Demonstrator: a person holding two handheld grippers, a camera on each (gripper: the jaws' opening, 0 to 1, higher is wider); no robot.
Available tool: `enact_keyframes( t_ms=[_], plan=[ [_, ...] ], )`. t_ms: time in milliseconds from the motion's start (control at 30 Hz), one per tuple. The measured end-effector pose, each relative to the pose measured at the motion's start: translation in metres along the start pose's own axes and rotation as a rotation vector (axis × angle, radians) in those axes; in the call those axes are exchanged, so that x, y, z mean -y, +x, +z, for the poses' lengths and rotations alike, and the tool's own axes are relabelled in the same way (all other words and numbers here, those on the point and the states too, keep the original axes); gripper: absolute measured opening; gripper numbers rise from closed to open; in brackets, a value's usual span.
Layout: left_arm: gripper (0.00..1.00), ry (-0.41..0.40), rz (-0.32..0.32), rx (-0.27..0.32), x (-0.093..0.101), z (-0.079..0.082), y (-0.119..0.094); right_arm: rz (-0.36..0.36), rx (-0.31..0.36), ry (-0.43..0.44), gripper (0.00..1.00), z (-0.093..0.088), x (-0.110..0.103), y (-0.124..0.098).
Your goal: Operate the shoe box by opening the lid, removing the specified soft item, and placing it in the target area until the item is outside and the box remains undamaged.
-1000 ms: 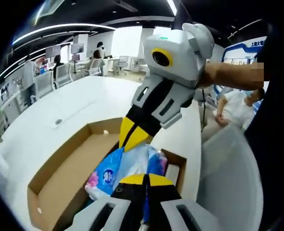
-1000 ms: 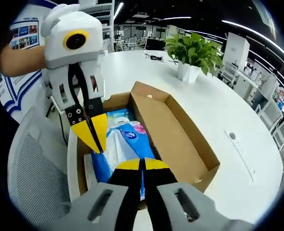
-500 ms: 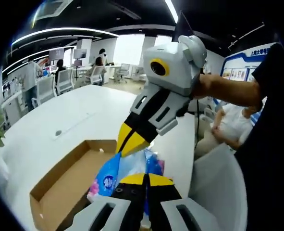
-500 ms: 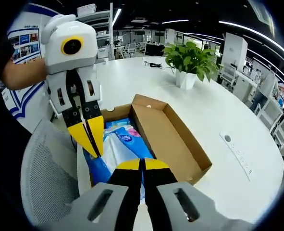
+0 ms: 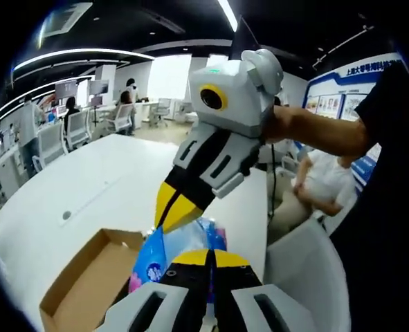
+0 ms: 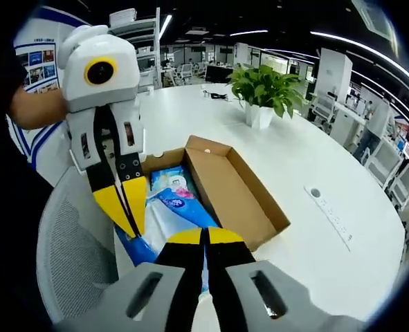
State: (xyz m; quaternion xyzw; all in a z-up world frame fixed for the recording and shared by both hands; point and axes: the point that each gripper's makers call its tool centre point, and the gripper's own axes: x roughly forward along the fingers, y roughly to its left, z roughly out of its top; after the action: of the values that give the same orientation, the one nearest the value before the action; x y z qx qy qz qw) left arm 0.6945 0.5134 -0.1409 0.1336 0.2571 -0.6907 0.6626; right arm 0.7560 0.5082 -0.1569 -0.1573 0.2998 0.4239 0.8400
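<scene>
Gripping a blue soft pack [image 6: 180, 211] with both grippers: right gripper [image 6: 204, 238] clenched on the pack's near end, yellow tips pressed together over the blue wrap; left gripper [image 6: 126, 207] coming in from the left of the right gripper view, jaws nearly together and pinching the pack's left edge; same hold seen in the left gripper view, with the left gripper [image 5: 210, 259] clamped on the pack [image 5: 183, 242] and the right gripper [image 5: 173, 211] reaching down from the far right, its tips meeting on the wrap; lying beneath, an open cardboard box [image 6: 239, 197] on a white table [image 6: 315, 235], lid folded out flat to the right and showing a bare brown inside; resting in the box's left part, a second patterned pack [image 6: 171, 181], just beyond the gripped one; hard to tell whether the gripped pack is touching the box floor or hanging just above it; standing far on the table, a potted plant [image 6: 266, 86], well apart from the box; sitting near left, a grey mesh chair [image 6: 69, 270], beside the table edge; in the left gripper view, a person [image 5: 318, 187] sitting far right.
</scene>
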Motion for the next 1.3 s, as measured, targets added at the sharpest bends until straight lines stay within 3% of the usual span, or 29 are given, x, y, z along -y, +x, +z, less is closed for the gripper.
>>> enact_keyframes(
  t_ms=[1000,1300],
  plan=[
    [0.0,0.074,-0.146,0.004,0.031,0.052,0.11,-0.028,-0.023,0.104,0.0,-0.07,0.049,-0.074],
    [0.0,0.087,-0.171,-0.007,0.031,0.062,0.14,-0.043,-0.033,0.114,0.0,-0.091,0.066,-0.089]
  ],
)
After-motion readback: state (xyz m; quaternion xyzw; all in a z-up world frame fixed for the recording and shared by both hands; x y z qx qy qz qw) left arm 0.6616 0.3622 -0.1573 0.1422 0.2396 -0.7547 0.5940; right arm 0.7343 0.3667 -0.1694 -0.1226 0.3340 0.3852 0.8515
